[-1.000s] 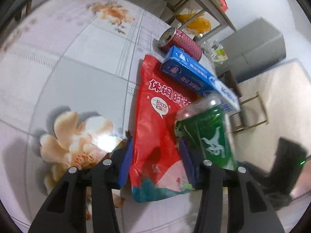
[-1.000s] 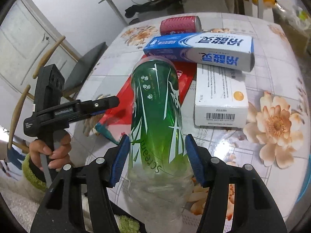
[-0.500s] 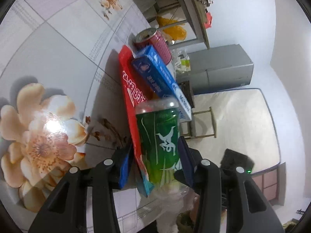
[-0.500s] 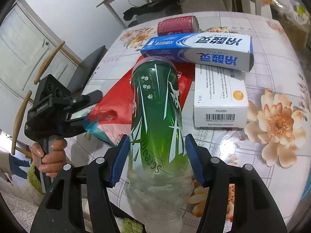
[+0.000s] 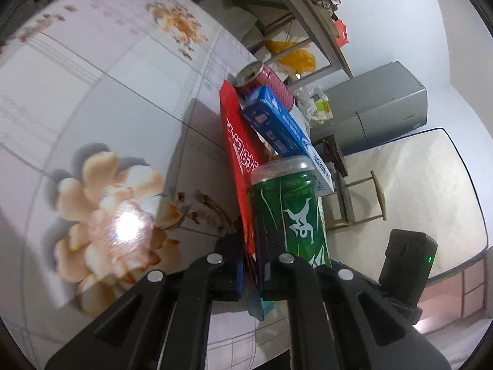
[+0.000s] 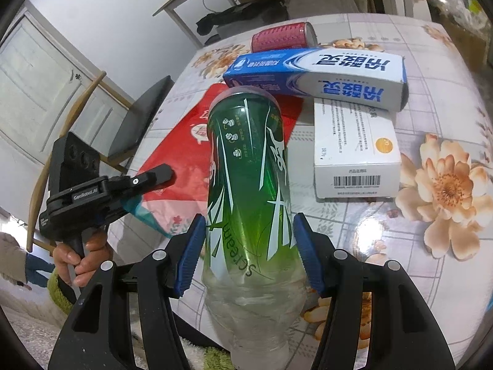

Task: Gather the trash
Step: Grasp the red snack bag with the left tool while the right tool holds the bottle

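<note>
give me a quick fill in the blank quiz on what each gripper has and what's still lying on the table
1. The right gripper is shut on the ____ bottle.
2. The left gripper pinches the near edge of the ____ snack bag.
3. The blue toothpaste box lies partly on top of the ____ box.
4. At the far end of the table, the pink can lies on its ____.

Missing words: green; red; white; side
</note>
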Demonstrator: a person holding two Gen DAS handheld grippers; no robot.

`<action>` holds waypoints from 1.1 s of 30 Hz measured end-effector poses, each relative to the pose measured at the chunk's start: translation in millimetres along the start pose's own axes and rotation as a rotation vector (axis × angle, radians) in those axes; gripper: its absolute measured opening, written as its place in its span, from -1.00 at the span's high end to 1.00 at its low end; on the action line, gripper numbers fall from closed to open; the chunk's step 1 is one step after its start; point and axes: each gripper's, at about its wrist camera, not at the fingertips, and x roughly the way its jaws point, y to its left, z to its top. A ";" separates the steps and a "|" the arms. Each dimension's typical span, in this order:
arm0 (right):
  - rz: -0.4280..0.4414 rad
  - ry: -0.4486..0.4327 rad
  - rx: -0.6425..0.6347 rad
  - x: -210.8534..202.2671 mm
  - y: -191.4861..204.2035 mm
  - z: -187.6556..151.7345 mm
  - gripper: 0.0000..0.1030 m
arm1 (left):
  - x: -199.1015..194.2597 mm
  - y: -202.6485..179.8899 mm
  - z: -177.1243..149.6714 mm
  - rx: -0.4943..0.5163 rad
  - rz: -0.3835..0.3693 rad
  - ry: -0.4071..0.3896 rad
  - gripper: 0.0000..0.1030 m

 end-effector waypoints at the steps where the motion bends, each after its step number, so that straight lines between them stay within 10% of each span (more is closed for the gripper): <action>1: 0.003 0.001 0.001 0.3 0.2 -0.1 -0.07 | -3.5 -0.4 -1.2 0.002 0.007 -0.009 0.90; 33: 0.085 -0.118 0.025 -47.6 4.1 -3.6 -0.06 | -102.2 -51.0 -3.3 0.192 -0.049 -0.348 0.91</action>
